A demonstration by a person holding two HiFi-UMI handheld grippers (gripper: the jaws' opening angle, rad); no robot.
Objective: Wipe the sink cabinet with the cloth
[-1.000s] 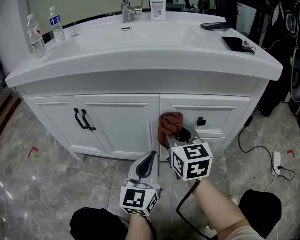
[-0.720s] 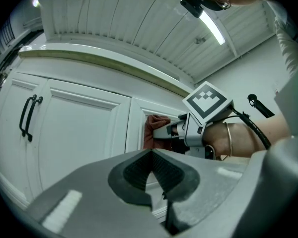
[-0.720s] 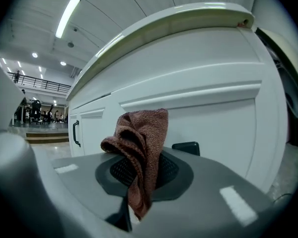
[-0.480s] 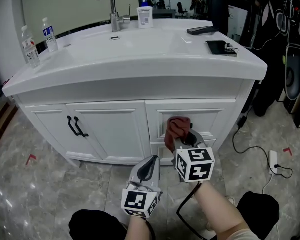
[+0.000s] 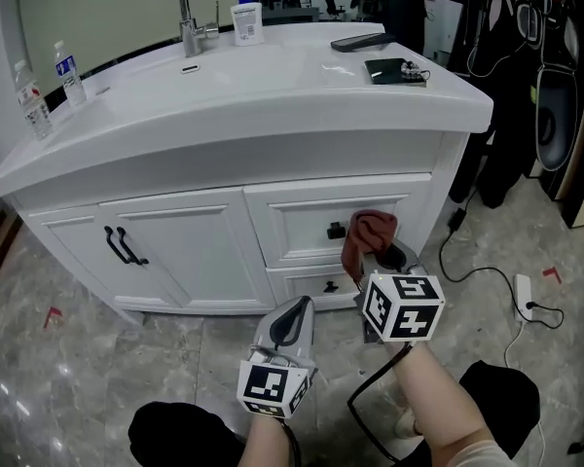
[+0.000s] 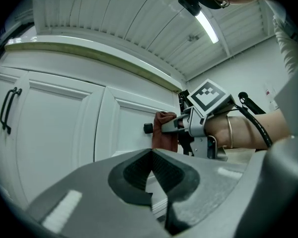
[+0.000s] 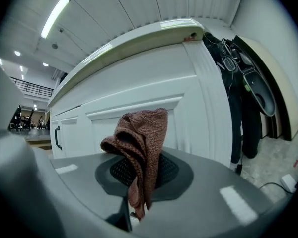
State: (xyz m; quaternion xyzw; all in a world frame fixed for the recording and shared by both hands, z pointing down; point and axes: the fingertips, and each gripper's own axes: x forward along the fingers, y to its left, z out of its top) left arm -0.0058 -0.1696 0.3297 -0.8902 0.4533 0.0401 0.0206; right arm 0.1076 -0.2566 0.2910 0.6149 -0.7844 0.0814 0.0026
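Observation:
The white sink cabinet (image 5: 185, 241) fills the upper head view, with two doors on the left and drawers on the right. My right gripper (image 5: 378, 257) is shut on a reddish-brown cloth (image 5: 368, 235), and the cloth (image 7: 139, 148) lies against the upper drawer front (image 5: 311, 224), just right of its black knob (image 5: 337, 230). The cloth (image 6: 164, 133) also shows from the left gripper view, beside the knob (image 6: 148, 128). My left gripper (image 5: 290, 321) hangs lower, in front of the cabinet base, shut and holding nothing.
Black door handles (image 5: 119, 246) sit on the left doors. On the countertop (image 5: 224, 95) are a faucet (image 5: 175, 8), a soap bottle (image 5: 243, 16), two water bottles (image 5: 31, 100) and dark devices (image 5: 394, 69). A cable and plug (image 5: 521, 298) lie on the marble floor at right.
My right gripper has carried the cloth rightward, from the doors' edge across the upper drawer to the right of the knob. The view has shifted right as well. The left gripper has stayed low.

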